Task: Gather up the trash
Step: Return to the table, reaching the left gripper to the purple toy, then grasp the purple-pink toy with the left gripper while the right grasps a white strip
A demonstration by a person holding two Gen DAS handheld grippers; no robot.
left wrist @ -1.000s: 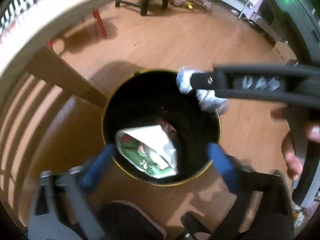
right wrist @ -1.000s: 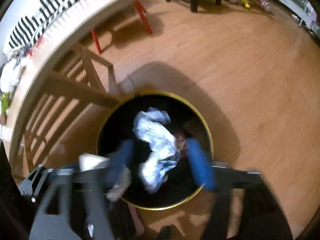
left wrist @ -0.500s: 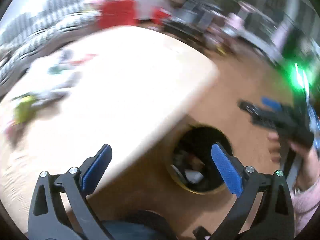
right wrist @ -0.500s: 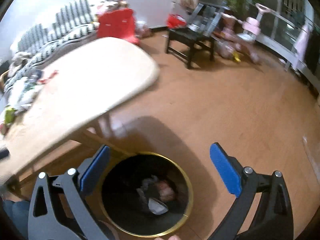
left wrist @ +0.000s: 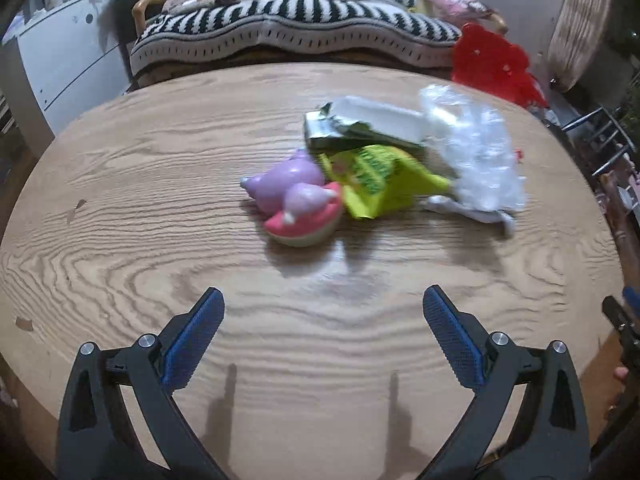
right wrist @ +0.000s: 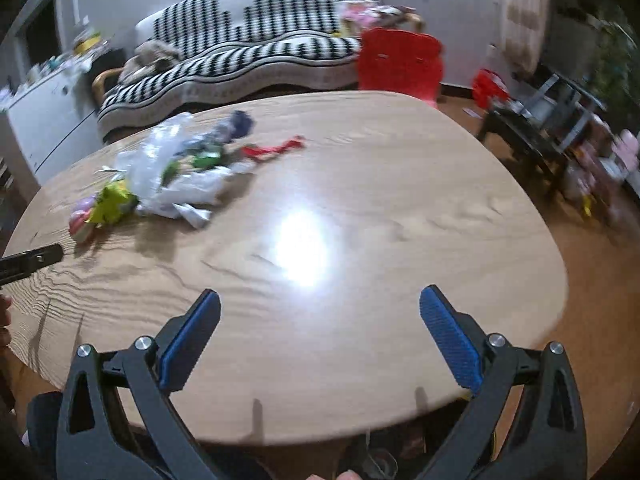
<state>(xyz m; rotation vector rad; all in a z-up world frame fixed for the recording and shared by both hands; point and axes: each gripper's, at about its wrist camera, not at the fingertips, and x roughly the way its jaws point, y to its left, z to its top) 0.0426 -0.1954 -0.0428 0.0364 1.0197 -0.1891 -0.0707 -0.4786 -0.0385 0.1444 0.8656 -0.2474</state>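
A heap of trash lies on the wooden table (left wrist: pixel 160 208): a lime-green wrapper (left wrist: pixel 380 180), a clear plastic bag (left wrist: pixel 476 152), a torn green-and-white carton (left wrist: pixel 360 128), and a pink-and-purple toy (left wrist: pixel 300 208) beside them. My left gripper (left wrist: pixel 322 336) hovers open over the table, short of the heap, nothing between its fingers. In the right wrist view the same heap (right wrist: pixel 168 176) sits far left with a red wrapper (right wrist: pixel 276 147) and a blue scrap (right wrist: pixel 240 122). My right gripper (right wrist: pixel 318 334) is open and empty above the table's near right part.
A striped sofa (left wrist: pixel 288 28) stands behind the table, with a red plastic chair (right wrist: pixel 400 62) at its far right corner. A black side table (right wrist: pixel 528 136) and toys stand on the floor to the right. The left gripper's tip (right wrist: pixel 32 260) shows at the right view's left edge.
Both grippers have risen from over the black bin on the floor to above the tabletop. The crumpled wrapper dropped from the right gripper into the bin. The bin is out of view now.
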